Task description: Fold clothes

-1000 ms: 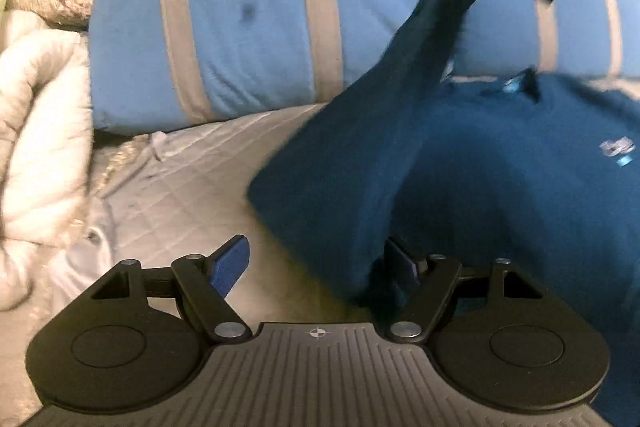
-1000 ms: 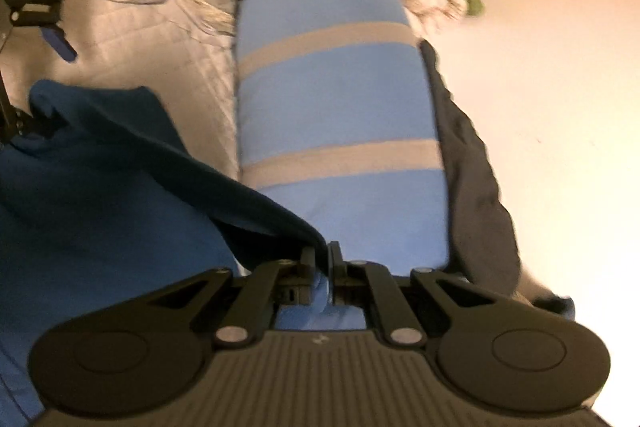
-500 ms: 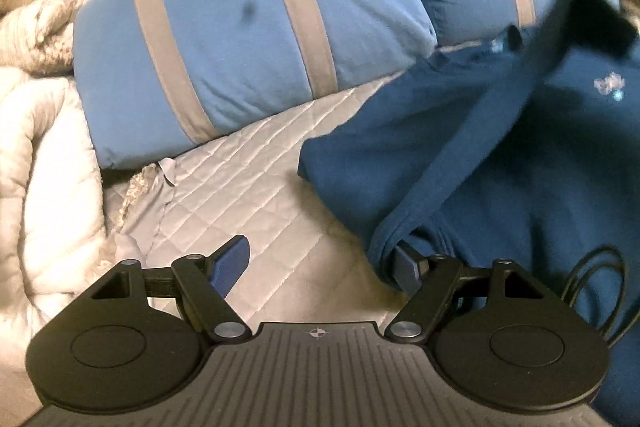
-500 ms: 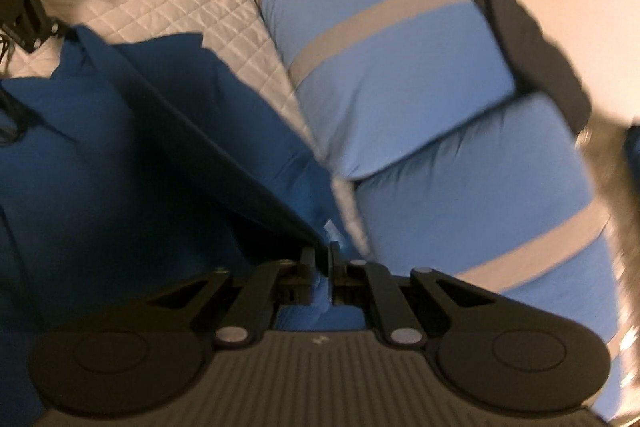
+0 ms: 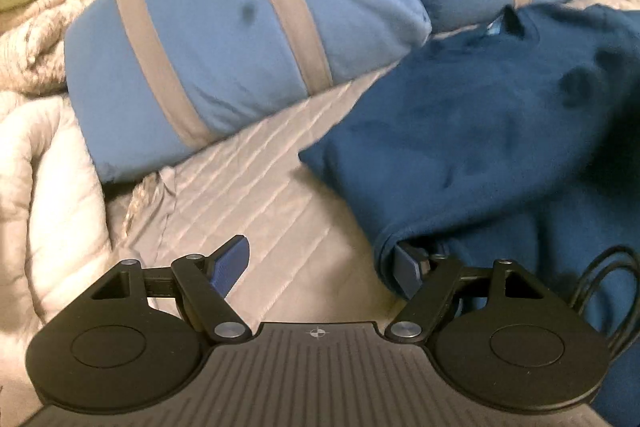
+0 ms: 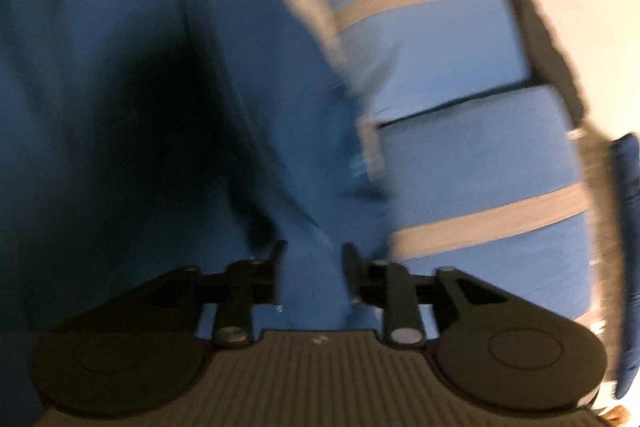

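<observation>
A dark blue sweatshirt [image 5: 500, 131] lies on the grey quilted bedspread [image 5: 256, 195], one side folded over across its body. My left gripper [image 5: 320, 263] is open at the sweatshirt's near left edge. Its right finger [image 5: 406, 265] is tucked under the fold of cloth, and its left finger [image 5: 232, 263] hangs over bare bedspread. The right wrist view is blurred. There my right gripper [image 6: 314, 263] sits low over the sweatshirt [image 6: 140, 107] with its jaws opening. A strip of blue cloth runs between its fingers without being pinched.
Two light blue pillows with grey stripes [image 5: 224, 39] [image 6: 460, 163] lean along the far side. A white duvet [image 5: 48, 195] and a beige knit blanket [image 5: 36, 27] are piled at the left. A black cable [image 5: 600, 287] loops on the sweatshirt near my left gripper.
My right gripper, shut on the sweatshirt's sleeve, swung it across and down onto the garment, then parted its jaws. The raised cloth now lies flat. The left gripper rolled slightly in place.
</observation>
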`<action>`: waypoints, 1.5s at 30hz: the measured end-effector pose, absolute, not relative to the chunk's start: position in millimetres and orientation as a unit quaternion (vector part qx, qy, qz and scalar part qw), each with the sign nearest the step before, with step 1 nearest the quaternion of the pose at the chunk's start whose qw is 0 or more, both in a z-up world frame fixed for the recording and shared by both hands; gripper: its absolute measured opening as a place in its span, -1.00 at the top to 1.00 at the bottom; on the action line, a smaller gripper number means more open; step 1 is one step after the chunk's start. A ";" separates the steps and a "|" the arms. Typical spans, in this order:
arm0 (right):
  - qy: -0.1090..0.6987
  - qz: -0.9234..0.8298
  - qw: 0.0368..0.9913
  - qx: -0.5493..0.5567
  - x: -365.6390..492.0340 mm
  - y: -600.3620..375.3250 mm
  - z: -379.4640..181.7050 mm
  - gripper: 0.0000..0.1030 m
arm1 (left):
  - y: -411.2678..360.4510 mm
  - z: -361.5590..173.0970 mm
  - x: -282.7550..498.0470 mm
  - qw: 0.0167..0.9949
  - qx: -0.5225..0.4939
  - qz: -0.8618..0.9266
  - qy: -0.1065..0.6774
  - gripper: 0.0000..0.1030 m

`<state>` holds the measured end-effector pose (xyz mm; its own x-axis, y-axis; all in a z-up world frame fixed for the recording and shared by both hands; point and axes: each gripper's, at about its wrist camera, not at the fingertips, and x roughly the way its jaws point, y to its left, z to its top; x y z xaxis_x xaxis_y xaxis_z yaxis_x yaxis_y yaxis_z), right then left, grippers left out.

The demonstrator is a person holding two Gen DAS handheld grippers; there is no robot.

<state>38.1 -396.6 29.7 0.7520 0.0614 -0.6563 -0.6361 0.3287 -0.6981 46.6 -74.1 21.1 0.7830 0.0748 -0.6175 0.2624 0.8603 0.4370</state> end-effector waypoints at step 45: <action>0.320 0.210 0.807 -0.449 35.8 -454.0 7.5 -0.61 | -46.7 112.9 -1.9 0.938 0.167 -0.071 0.295 -0.47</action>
<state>35.8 -454.0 7.5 0.7063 0.0518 -0.7061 -0.6275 0.5076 -0.5904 -1.9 -46.7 112.9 0.8159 -0.0348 -0.5771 0.2314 0.9344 0.2708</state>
